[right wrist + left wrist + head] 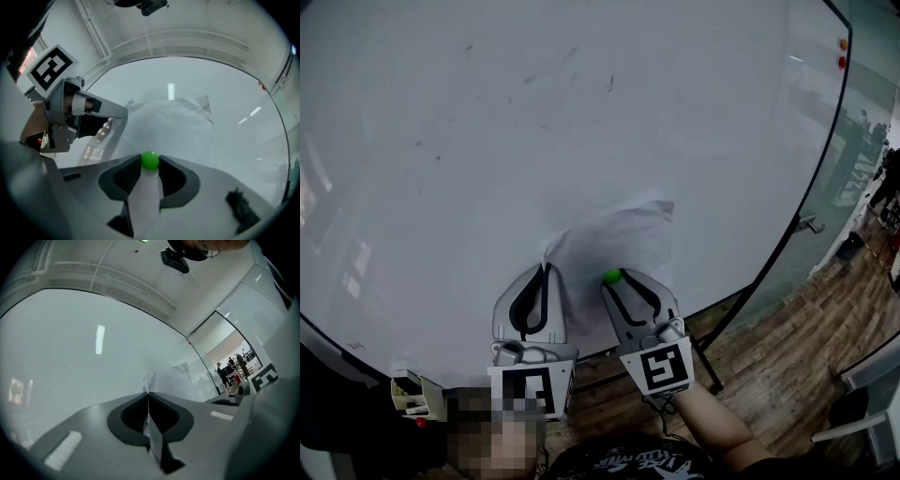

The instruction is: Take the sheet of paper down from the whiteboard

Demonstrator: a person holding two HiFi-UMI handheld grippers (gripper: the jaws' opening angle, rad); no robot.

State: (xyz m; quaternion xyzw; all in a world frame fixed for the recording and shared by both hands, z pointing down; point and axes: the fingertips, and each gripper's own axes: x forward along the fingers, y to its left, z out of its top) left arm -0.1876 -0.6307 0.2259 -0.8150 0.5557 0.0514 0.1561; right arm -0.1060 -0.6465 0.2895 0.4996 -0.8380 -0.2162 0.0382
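A white sheet of paper (617, 239) hangs crumpled against the lower part of the whiteboard (534, 112). My left gripper (547, 268) is shut on the sheet's left edge; in the left gripper view the paper (169, 379) runs as a thin strip between the closed jaws (148, 393). To its right, my right gripper (613, 279) has a small green ball magnet (611, 277) between its jaw tips, against the sheet. In the right gripper view the magnet (150, 160) touches both jaws (150, 162), with the paper (173, 124) behind it.
The board's dark frame (787, 234) curves down at the right, with wooden floor (787, 356) and a glass wall beyond. Two small round magnets (842, 52) sit at the board's top right. A tray with small items (412, 394) is at the lower left.
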